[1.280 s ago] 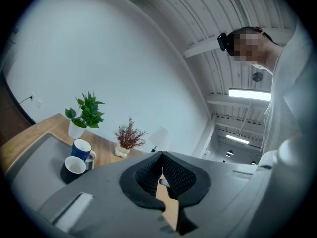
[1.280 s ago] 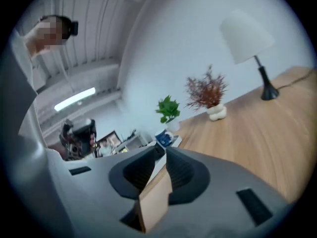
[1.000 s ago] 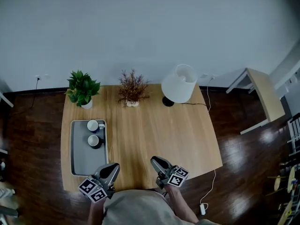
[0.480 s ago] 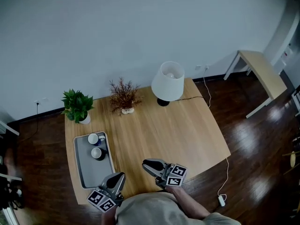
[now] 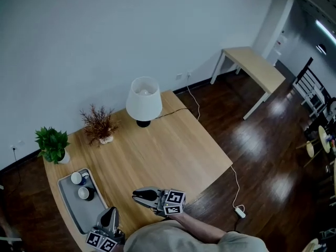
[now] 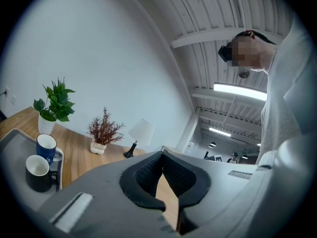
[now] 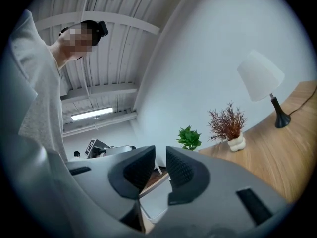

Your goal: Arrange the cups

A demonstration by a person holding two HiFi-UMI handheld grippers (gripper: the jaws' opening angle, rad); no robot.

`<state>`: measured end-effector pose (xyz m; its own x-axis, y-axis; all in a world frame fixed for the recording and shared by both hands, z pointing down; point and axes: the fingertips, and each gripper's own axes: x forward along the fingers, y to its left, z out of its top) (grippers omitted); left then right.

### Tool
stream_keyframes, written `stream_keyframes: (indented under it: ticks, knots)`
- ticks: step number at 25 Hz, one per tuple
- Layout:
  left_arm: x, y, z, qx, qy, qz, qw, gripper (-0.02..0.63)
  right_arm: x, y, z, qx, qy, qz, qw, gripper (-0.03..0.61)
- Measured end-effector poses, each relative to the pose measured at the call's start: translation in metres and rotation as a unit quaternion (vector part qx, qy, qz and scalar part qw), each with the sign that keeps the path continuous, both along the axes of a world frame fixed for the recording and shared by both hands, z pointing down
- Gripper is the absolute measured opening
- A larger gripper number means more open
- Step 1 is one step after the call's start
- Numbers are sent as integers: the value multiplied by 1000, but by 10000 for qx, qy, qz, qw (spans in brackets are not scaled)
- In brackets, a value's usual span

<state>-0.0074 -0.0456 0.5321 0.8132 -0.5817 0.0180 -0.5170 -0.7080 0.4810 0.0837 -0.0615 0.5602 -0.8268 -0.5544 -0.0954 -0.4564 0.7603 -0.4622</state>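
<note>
we log the table [image 5: 157,151] top as pale wood, smooth, satin, with fine grain. the floor [image 5: 262,140] is dark wood, glossy, with bright light patches on it. the tray [image 5: 79,217] looks matt grey; plastic or metal, we cannot tell. the blue cup [image 6: 46,147] and black cup [image 6: 34,180] look glazed and shiny. the lamp shade [image 5: 144,101] is matt white. the left gripper [image 6: 161,157] and right gripper [image 7: 160,155] have matt grey plastic shells; their pads [image 6: 146,175] are black and finely ribbed. the shirt [image 5: 157,240] is pale grey cloth.
</note>
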Motion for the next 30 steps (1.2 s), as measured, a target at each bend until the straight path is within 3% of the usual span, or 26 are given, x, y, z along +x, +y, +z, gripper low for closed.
stream_keyframes:
  ticks: [17, 30]
  knots:
    - [3, -5, -21, 215, 175, 2, 9996, -5, -17, 1, -55, 713, 171, -129, 9972, 64]
    - [-4, -12, -37, 323, 300, -166, 9989, -5, -33, 7, -56, 747, 352, -402, 9958, 60]
